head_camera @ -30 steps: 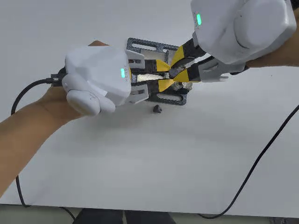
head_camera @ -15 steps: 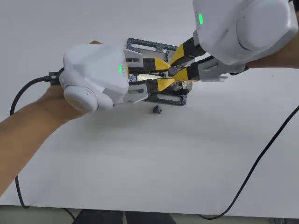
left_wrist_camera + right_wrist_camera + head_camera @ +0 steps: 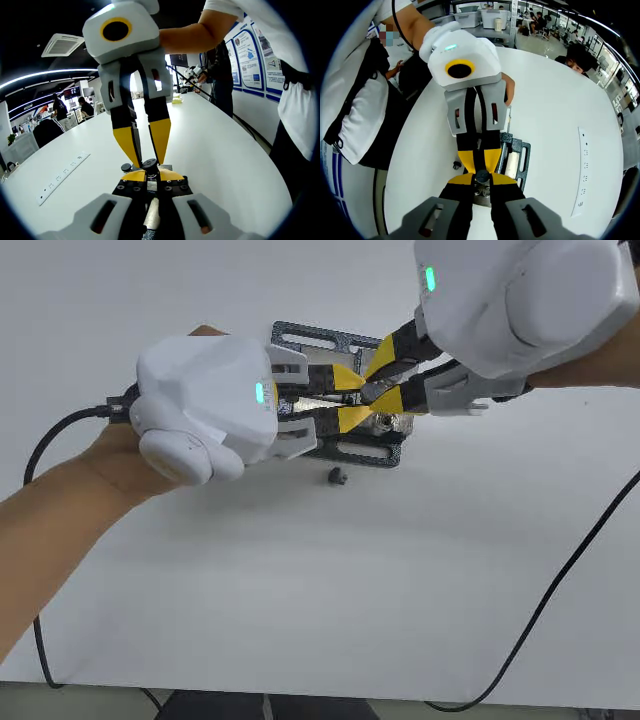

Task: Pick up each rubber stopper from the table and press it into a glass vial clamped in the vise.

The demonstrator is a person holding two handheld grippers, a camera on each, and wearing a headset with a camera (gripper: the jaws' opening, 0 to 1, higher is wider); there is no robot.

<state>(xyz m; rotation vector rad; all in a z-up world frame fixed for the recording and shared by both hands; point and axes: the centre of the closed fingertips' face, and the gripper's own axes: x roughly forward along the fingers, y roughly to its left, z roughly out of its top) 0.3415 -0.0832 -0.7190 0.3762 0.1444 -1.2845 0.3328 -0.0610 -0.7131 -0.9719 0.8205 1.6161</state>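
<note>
Little has changed since a second ago: both tools stay tip to tip over the one dark vise, and the left tool's white housing has only rolled a touch. Two tools are at work. The right tool reaches in from beyond the vise, its jaws pinched on one dark rubber stopper that sits directly above the vise. The left tool comes from the opposite side, its yellow tips just below that stopper. Its jaws stand narrowly apart with a pale cylinder between them, and I cannot tell whether they grip it. One glass vial glints in the vise under the meeting tips. In the right gripper view a pale cylinder also lies along the vise; I cannot tell what it is. That makes two stoppers: the one in the right tool's jaws, and a second stopper lying loose on the white counter, just beside the vise on the person's side. Two black cables trail across the counter, well apart from the vise.
</note>
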